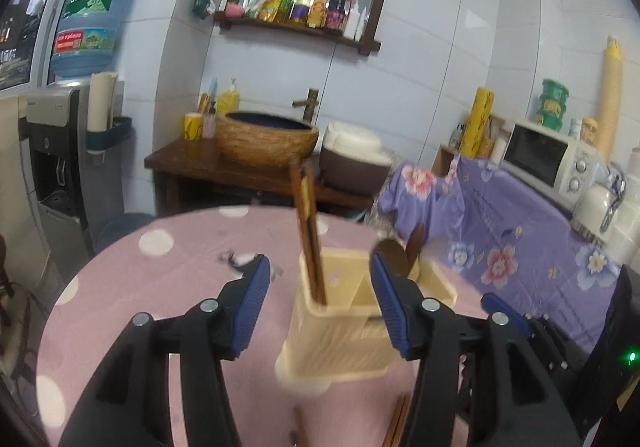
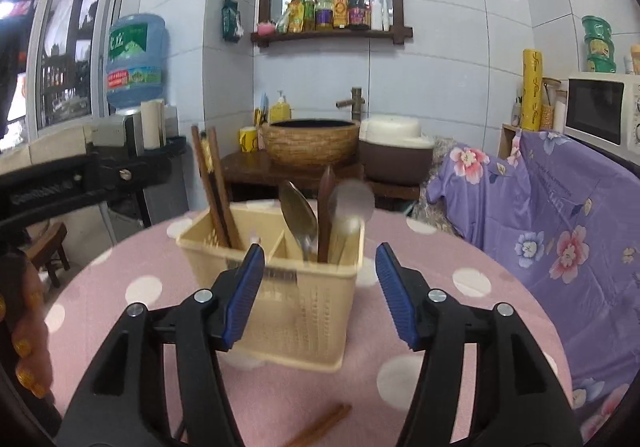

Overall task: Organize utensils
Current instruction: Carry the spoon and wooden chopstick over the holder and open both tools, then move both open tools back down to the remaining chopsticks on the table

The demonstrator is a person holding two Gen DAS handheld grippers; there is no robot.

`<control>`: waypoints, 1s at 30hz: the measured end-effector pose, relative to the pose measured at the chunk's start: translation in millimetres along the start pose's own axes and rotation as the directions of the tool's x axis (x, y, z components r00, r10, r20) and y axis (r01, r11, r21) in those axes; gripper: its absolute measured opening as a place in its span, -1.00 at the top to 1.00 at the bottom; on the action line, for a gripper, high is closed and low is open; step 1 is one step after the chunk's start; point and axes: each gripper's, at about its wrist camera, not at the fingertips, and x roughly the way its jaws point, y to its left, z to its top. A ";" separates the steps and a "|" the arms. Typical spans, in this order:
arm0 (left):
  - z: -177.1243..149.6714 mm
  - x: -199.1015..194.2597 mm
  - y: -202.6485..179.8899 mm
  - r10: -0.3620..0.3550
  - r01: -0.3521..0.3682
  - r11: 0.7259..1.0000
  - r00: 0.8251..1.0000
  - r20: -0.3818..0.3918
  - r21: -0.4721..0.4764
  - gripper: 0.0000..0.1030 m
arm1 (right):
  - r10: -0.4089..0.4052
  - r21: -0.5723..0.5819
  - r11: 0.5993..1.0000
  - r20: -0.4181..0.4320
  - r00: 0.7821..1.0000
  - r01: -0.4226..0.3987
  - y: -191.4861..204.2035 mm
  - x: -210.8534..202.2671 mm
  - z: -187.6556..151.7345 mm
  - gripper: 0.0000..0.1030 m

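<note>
A cream plastic utensil holder with two compartments stands on the pink dotted round table. Dark chopsticks stand in its left compartment. A metal spoon, a dark wooden utensil and a blurred ladle stand in the right compartment. My left gripper is open above the holder. My right gripper is open in front of it. More chopsticks lie on the table near me.
A wooden stand with a woven basin and a rice cooker is behind the table. A purple floral-covered counter with a microwave is on the right. A water dispenser stands at the left.
</note>
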 end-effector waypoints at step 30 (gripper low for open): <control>-127.3 -20.8 47.0 0.007 -0.033 0.997 0.933 -0.359 -0.064 0.22 | -0.010 -0.041 0.999 -0.512 0.859 -0.013 92.5 -21.1 -140.9 -0.30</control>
